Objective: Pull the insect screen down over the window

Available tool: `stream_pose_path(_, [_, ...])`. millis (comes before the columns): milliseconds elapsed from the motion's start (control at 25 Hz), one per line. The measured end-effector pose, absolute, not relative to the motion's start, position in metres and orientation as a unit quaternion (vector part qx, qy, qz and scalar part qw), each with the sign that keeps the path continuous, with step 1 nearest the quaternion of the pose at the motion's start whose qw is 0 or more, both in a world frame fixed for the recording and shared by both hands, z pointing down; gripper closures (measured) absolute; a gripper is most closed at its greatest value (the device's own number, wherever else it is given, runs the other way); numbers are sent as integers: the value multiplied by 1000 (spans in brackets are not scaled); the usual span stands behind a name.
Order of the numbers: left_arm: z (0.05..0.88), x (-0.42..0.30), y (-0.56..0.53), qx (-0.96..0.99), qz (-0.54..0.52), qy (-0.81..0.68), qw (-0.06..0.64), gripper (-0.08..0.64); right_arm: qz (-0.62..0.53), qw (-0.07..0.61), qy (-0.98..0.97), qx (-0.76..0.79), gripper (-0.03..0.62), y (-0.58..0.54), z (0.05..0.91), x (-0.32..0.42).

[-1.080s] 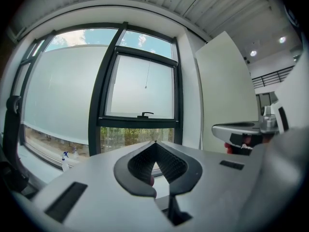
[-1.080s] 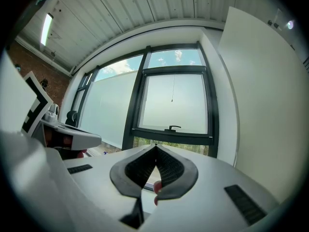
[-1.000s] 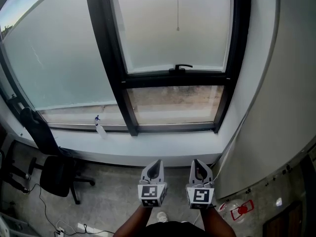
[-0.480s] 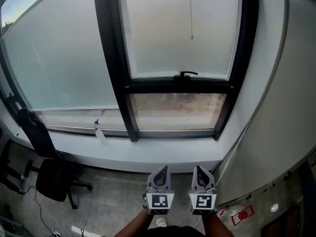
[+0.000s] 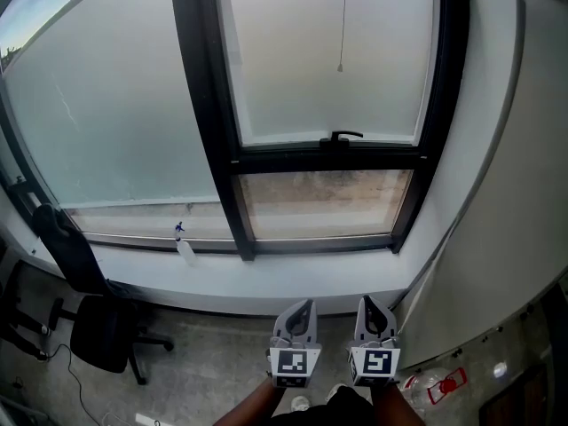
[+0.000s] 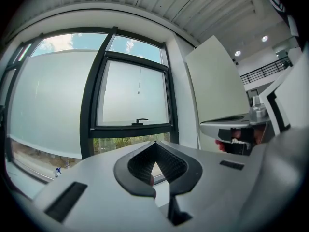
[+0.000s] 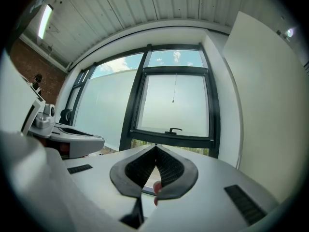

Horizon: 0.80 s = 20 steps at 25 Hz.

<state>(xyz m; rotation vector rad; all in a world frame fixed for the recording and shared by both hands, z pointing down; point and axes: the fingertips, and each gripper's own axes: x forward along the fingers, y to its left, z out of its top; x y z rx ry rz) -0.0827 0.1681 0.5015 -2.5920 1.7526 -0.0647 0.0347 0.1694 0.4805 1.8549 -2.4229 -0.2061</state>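
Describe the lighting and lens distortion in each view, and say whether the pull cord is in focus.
Head view: even daylight through the pale window pane, no hard shadows; the black frame bows; the pull cord is thin but sharp. Left gripper view: strong fisheye, black corners; the left hand-held gripper looks soft. Right gripper view: same distortion; a ceiling light strip glares upper left.

A white sill (image 5: pixel 293 278) carries a small spray bottle (image 5: pixel 186 251) with a blue top, left of its middle. On the grey floor (image 5: pixel 213 362) a black chair (image 5: pixel 102 331) stands at the left and a clear bottle (image 5: pixel 435 384) with a red label lies at the right.
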Motion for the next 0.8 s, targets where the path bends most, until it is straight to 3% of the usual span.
stream_pose_path(800, [512,-66,34,-816,-32,576,-18,560,-14,33,-810,585,589,34,497,52])
